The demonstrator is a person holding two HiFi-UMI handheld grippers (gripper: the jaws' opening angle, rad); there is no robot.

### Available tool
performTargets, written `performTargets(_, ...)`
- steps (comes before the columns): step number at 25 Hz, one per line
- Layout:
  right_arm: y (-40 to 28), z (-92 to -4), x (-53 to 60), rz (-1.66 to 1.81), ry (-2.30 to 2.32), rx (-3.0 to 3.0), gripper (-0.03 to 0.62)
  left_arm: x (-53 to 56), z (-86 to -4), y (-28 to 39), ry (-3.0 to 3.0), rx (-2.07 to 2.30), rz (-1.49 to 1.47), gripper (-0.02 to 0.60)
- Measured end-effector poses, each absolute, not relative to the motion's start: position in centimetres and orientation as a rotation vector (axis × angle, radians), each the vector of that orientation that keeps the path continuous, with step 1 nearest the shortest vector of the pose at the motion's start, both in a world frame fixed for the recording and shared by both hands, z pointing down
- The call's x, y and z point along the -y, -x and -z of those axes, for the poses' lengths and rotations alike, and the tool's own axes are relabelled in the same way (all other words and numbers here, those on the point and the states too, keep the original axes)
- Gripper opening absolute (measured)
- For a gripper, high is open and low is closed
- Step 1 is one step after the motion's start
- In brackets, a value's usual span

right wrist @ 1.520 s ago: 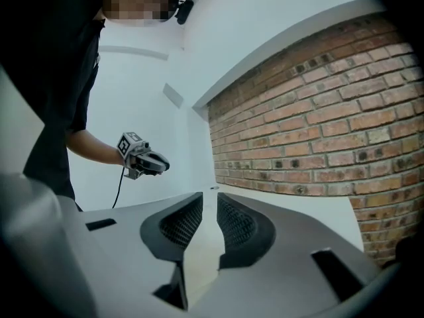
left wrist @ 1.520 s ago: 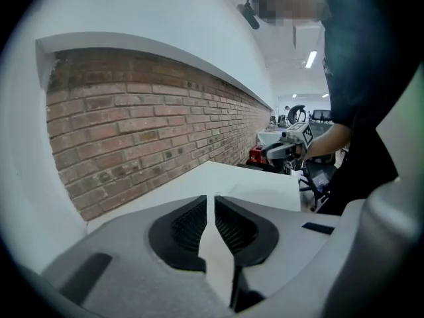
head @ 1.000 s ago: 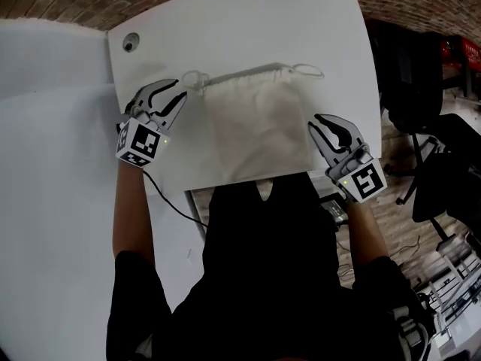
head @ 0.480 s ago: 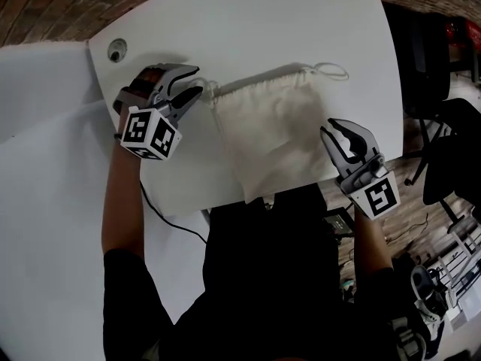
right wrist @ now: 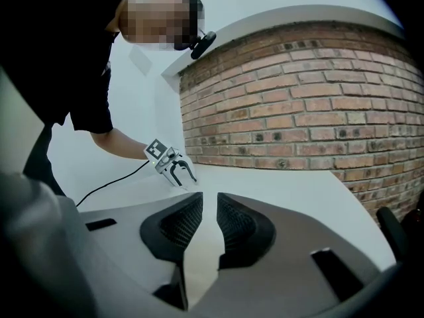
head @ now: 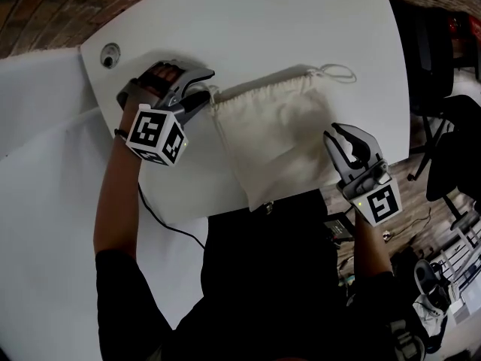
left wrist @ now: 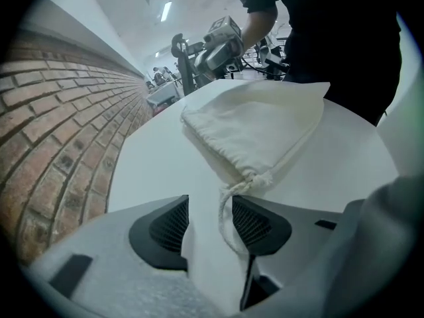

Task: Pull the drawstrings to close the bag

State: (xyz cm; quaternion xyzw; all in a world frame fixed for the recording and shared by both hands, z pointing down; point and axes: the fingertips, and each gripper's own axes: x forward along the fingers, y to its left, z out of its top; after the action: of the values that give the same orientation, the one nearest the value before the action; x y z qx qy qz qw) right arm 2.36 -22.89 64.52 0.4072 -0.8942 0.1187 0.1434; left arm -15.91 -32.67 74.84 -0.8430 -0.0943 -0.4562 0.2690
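A cream drawstring bag (head: 274, 141) lies flat on the white table (head: 248, 21), its gathered mouth toward the far side. My left gripper (head: 209, 87) is at the mouth's left end, jaws opening. The left drawstring loop (left wrist: 228, 217) lies between them, close to the right-hand pad, not pressed. The bag (left wrist: 258, 121) spreads beyond the left gripper (left wrist: 209, 220). The right drawstring loop (head: 334, 72) lies loose at the mouth's other end. My right gripper (head: 347, 138) hovers at the bag's right edge, well short of that loop. The right gripper (right wrist: 210, 220) has a narrow gap with nothing in it.
A round cable hole (head: 110, 53) sits in the table's far left corner. A black cable (head: 161, 220) trails off the near edge. A second white surface (head: 45, 201) adjoins on the left. Dark office chairs (head: 451, 149) stand to the right, past the table's edge.
My left gripper has moved up to the left drawstring loop and its jaws have spread wider around it. The right gripper has stayed beside the bag's right edge.
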Motion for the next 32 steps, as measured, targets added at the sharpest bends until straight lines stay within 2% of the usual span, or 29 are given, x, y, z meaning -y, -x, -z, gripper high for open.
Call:
performTargets(3, -2.8, -64.7, 22.8, -0.334, -1.178, 2.573, 0.060, 32.8, -74.9, 15.9, 2.288, 0.246, 1.238, 0.192)
performTargets(8, -3.2, -65.2, 22.7, -0.332, -1.173, 2.568, 0.060, 31.8, -75.5, 16.3, 2.361, 0.256, 1.283, 0.082)
performTargets(12, -3.4, -65.2, 23.0, -0.308, -1.148, 2.567, 0.060, 31.4, -75.5, 16.5, 2.404, 0.214, 1.283, 0.038)
performTargets(17, -4.9, -66.3, 24.8, -0.114, -1.069, 2.471, 0.065, 31.4, -75.8, 17.1, 2.421, 0.203, 1.321, 0.031)
performTargets(21, -8.7, -70.7, 25.7, -0.183, -1.095, 2.202, 0.109, 31.4, -76.1, 17.0, 2.441, 0.189, 1.356, 0.021)
performTargets(25, -9.5, -71.4, 28.2, 0.101, -1.018, 2.122, 0.114, 31.4, -76.1, 16.7, 2.457, 0.166, 1.364, 0.018)
performTargets(32, -9.4, -73.5, 29.5, 0.349, -0.825, 1.966, 0.109, 31.5, -76.0, 16.5, 2.451, 0.134, 1.383, 0.017)
